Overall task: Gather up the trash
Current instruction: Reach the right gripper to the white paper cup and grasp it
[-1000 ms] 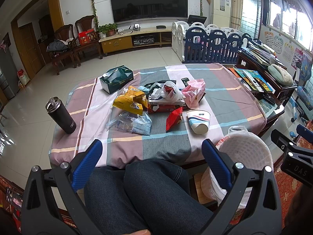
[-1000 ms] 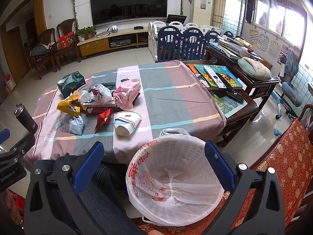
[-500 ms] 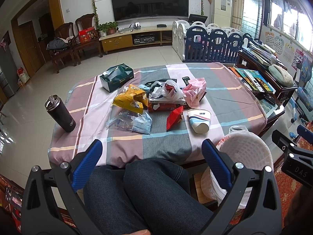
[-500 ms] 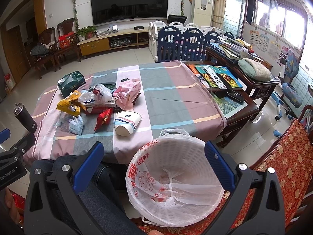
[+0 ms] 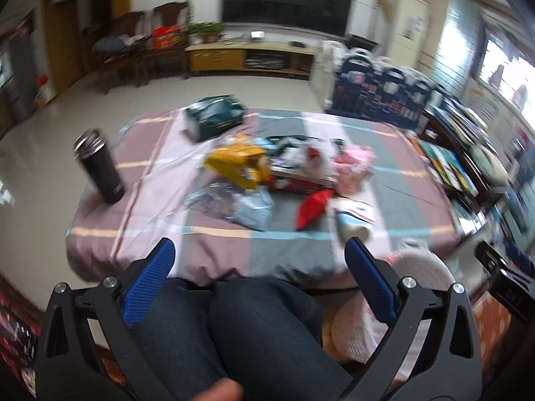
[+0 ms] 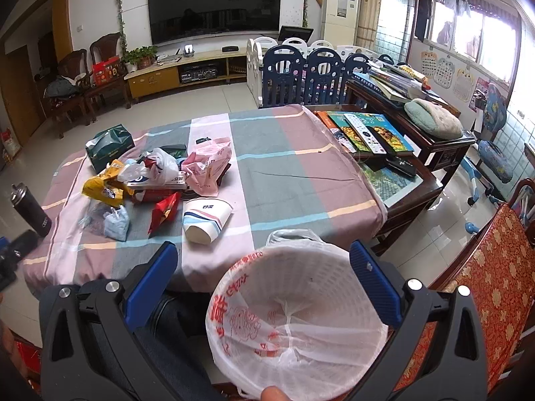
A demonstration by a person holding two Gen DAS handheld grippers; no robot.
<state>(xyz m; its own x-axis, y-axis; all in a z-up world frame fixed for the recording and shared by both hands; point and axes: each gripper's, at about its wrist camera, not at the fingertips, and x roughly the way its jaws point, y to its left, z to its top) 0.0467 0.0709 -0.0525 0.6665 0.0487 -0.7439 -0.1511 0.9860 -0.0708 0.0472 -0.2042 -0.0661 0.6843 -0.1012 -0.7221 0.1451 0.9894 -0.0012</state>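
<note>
Left wrist view, blurred: the left gripper [image 5: 259, 262] has its fingers spread wide and empty above the person's knees; the trash pile [image 5: 267, 173] lies ahead of the fingers on the surface [image 5: 217, 250].

Right wrist view: the right gripper [image 6: 262, 267] also has its fingers wide apart and empty, with the lined wastebasket [image 6: 297, 317] between them and a tipped paper cup [image 6: 205, 219] just beyond the left finger.
</note>
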